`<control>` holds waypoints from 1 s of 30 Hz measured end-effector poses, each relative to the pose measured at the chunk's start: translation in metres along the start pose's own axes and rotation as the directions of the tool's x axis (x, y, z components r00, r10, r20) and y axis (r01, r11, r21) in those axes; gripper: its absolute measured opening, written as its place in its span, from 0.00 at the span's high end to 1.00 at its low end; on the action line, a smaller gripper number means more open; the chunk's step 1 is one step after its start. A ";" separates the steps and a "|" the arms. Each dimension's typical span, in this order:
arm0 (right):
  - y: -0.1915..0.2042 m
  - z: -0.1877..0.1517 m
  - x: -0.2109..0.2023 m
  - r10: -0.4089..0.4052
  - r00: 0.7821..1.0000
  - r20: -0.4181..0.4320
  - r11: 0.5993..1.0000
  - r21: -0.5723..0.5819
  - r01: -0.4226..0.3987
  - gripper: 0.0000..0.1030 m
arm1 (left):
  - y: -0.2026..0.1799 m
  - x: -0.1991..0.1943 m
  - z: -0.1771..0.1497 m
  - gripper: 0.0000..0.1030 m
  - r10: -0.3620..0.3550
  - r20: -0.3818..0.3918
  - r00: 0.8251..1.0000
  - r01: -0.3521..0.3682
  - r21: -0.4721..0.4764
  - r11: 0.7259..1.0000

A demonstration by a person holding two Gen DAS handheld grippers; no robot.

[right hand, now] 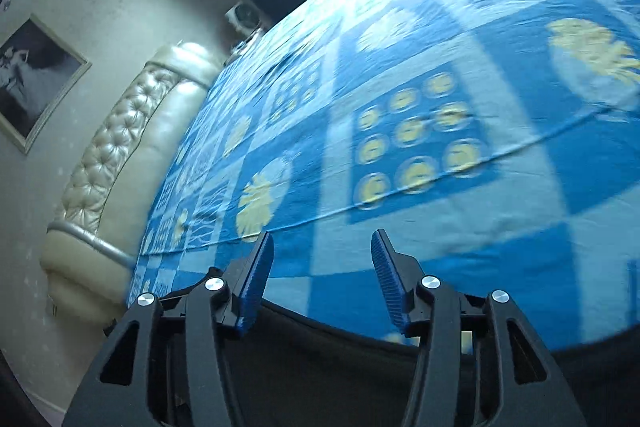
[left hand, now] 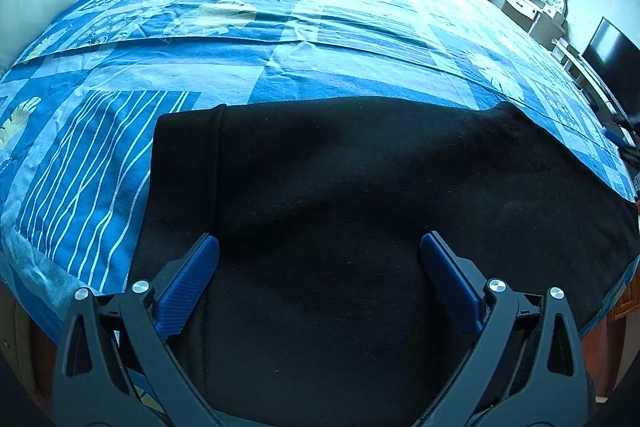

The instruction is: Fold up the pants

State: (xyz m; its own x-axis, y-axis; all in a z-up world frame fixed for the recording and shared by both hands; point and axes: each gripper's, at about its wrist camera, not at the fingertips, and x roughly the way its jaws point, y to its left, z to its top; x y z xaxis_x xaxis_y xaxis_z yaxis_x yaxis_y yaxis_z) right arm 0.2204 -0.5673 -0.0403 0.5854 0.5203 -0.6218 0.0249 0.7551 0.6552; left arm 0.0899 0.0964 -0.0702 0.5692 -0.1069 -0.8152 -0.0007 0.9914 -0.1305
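On the bed, one pair of black pants lies flat near the front edge. Left tool hovers wide open over it, gripping nothing; right tool, half open and empty, points past the pants. Likely risk: pinching a single layer, skewing the fold. Count: two tools, one garment.

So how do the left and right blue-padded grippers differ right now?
The left gripper stands wide open over the black pants; the right gripper is only partly open. The left has pants beneath its pads, the right faces the blue patterned bedsheet. Neither holds anything.
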 end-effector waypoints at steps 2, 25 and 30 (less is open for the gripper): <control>-0.045 -0.003 -0.059 -0.056 0.996 0.076 0.996 0.080 0.050 0.50 | -0.002 -0.003 0.000 0.02 0.007 0.006 1.000 -0.007 -0.001 1.000; -0.263 -0.128 -0.204 0.014 0.967 0.255 0.840 0.521 -0.149 0.47 | -0.008 -0.036 -0.006 0.02 0.049 0.021 0.999 -0.048 -0.072 0.996; -0.240 -0.118 -0.177 -0.063 0.968 0.242 0.858 0.508 -0.071 0.59 | 0.001 -0.037 -0.010 0.02 0.038 -0.002 0.999 -0.038 -0.109 0.993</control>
State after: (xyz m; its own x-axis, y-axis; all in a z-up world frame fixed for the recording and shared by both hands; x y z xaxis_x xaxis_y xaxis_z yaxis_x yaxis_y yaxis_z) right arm 0.0153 -0.7934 -0.1380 0.7616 0.3594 -0.5393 0.3913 0.4082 0.8248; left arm 0.0604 0.1002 -0.0459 0.5669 -0.0692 -0.8209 -0.1120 0.9808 -0.1599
